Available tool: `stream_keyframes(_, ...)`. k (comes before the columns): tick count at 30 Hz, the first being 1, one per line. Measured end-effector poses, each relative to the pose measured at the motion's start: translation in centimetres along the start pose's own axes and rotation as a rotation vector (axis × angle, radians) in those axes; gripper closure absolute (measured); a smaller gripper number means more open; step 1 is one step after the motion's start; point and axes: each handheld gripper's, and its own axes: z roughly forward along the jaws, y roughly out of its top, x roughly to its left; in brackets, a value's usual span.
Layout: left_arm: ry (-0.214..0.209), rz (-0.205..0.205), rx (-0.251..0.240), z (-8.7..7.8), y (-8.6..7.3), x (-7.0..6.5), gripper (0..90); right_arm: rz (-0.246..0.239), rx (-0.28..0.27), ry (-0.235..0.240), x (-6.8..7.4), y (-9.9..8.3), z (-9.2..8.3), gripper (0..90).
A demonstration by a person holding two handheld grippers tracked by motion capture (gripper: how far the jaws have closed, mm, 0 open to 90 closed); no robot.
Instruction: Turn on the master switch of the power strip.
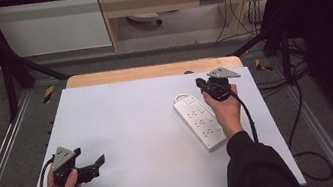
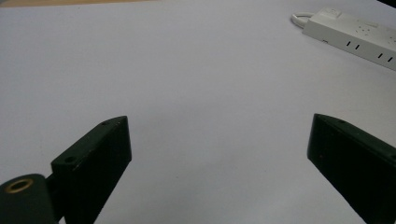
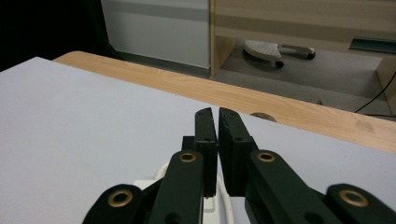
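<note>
My left tongs (image 1: 95,161) hover with jaws spread wide and empty over the near left of the white bench (image 1: 134,129), while my right tongs (image 1: 200,84) are pressed together, gripping nothing, above the far end of a white power strip (image 1: 199,121) lying right of centre

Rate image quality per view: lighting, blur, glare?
High view: the white board is evenly lit, surroundings dark, slightly soft. Left gripper view: open left claw near and dim, power strip fairly sharp. Right gripper view: shut right claw sharp at its tips, bases blurred; no glare.
</note>
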Motion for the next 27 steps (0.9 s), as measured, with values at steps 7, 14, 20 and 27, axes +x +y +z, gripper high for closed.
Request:
stream_keyframes(7,0.001,0.0,-0.001,0.0,0.0,0.0,6.3,-0.015,0.03,0.007,0.5,-0.6,1.0,89.6)
stream_keyframes(14,-0.001,-0.002,-0.002,-0.1,0.0,0.0,6.3,-0.018,0.067,0.002,0.7,-1.1,2.2,90.0)
stream_keyframes(20,-0.005,-0.002,-0.005,-0.1,0.0,0.0,6.3,-0.029,0.115,-0.006,1.0,-1.8,3.1,90.0)
stream_keyframes(27,-0.006,0.001,-0.009,-0.1,0.1,0.0,6.3,-0.038,0.163,-0.016,1.3,-2.3,4.1,90.0)
